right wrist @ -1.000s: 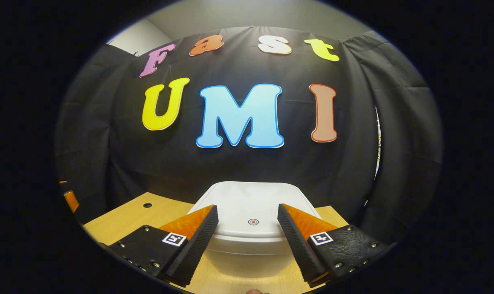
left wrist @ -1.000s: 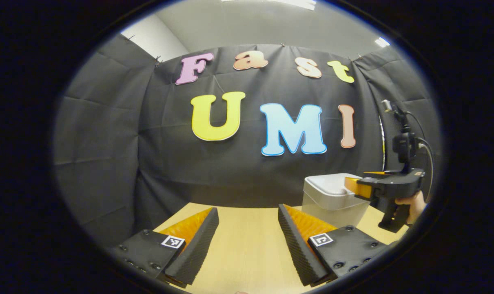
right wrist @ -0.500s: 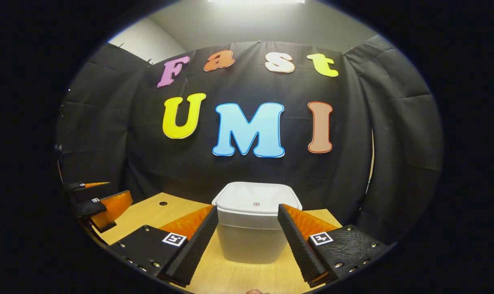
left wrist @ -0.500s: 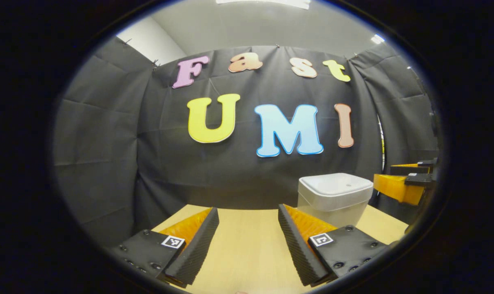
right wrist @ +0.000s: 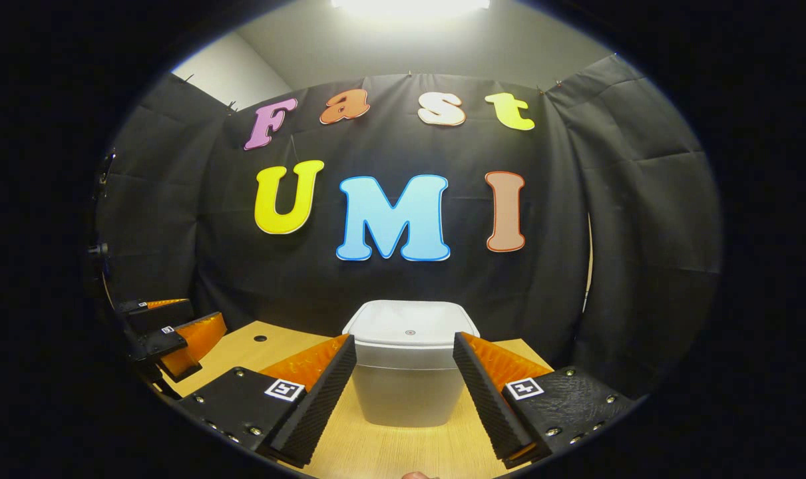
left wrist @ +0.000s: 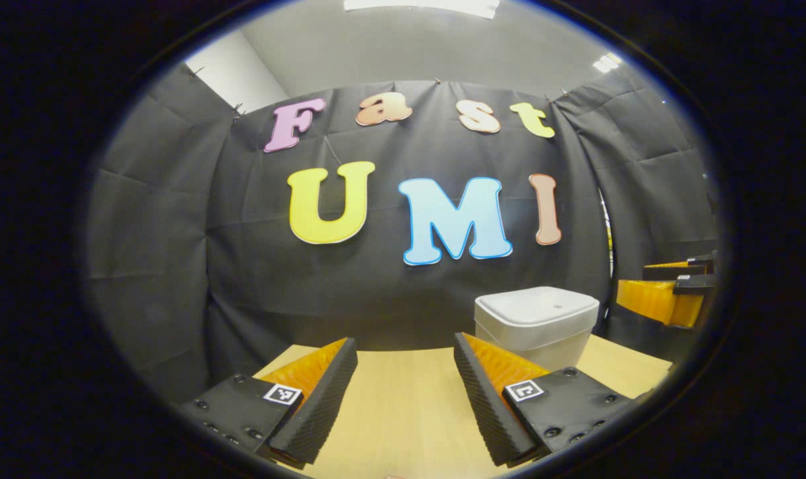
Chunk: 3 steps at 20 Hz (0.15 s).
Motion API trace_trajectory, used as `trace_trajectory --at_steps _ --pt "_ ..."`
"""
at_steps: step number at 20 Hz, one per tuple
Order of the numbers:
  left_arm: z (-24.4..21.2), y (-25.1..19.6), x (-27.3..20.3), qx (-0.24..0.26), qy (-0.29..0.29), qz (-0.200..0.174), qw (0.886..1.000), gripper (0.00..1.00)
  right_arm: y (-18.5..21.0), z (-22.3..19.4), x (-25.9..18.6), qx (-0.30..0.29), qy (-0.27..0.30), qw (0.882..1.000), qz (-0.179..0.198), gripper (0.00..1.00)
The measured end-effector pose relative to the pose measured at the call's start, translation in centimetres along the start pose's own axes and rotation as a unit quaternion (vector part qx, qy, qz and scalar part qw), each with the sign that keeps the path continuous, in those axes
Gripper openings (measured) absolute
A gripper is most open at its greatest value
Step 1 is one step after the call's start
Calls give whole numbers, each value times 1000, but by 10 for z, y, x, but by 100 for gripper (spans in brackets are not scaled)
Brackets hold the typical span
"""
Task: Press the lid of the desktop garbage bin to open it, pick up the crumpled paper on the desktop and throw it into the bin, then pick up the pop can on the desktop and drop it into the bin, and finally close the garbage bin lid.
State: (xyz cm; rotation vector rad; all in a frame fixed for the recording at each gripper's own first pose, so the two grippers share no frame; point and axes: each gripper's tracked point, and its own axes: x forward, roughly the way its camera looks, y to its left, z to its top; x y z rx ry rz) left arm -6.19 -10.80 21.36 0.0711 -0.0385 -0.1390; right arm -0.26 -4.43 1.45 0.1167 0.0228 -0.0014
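The white desktop bin [right wrist: 408,376] stands on the wooden table with its lid [right wrist: 410,324] down; a small round mark sits on the lid's middle. My right gripper [right wrist: 404,356] is open, level with the bin's upper wall and a short way in front of it, nothing between its fingers. In the left gripper view the bin [left wrist: 537,324] is at the right, behind my open left gripper [left wrist: 404,356], which hovers over bare table. The right gripper [left wrist: 669,293] also shows at the far right edge there; the left gripper [right wrist: 176,332] shows at the left in the right gripper view.
The light wooden table [left wrist: 403,406] runs back to the black cloth wall. A small round hole [right wrist: 260,338] is in the tabletop left of the bin.
My right gripper has drawn back from just over the lid, so the bin looks smaller and stands in full view. The left gripper has shifted slightly; the bin's lid stays down.
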Motion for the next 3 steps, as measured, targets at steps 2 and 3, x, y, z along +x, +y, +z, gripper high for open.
trace_trajectory --at_steps 2,3 --pt "-3 -3 6 0 2 -14 1000 95 -3 -1 1 -9 3 1000 -11 95" --pt "-3 -5 9 1 2 -19 1000 96 -5 1 1 -9 1 1000 -16 94"
